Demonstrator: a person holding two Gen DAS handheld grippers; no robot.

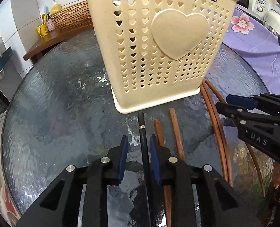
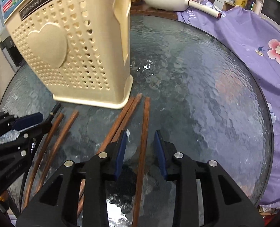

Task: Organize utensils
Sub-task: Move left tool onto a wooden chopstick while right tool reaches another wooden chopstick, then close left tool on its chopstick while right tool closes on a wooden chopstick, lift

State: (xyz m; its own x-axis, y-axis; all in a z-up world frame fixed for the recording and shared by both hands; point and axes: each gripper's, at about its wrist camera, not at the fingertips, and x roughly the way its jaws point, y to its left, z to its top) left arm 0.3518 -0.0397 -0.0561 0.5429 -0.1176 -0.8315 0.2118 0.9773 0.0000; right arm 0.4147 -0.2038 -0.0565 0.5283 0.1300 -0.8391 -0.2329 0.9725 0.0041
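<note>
A cream heart-pierced utensil basket (image 1: 159, 47) (image 2: 73, 56) stands upright on the round glass table (image 1: 54, 104). In front of it lie a black chopstick (image 1: 142, 124) and several brown wooden chopsticks (image 1: 175, 124). My left gripper (image 1: 139, 138) straddles the black chopstick; it lies close to the right pad, with a gap at the left pad. My right gripper (image 2: 140, 132) straddles one brown chopstick (image 2: 146, 117), with a gap on each side. A brown pair (image 2: 124, 113) lies just left of it. Each gripper shows in the other's view, the right gripper (image 1: 222, 102) and the left gripper (image 2: 46, 120).
A purple flowered cloth (image 2: 253, 47) covers the surface right of the table. A white pan (image 2: 164, 0) sits behind it. A wooden shelf (image 1: 51, 37) with a yellow holder and bottles stands at the far left. The glass table (image 2: 206, 94) is bare right of the chopsticks.
</note>
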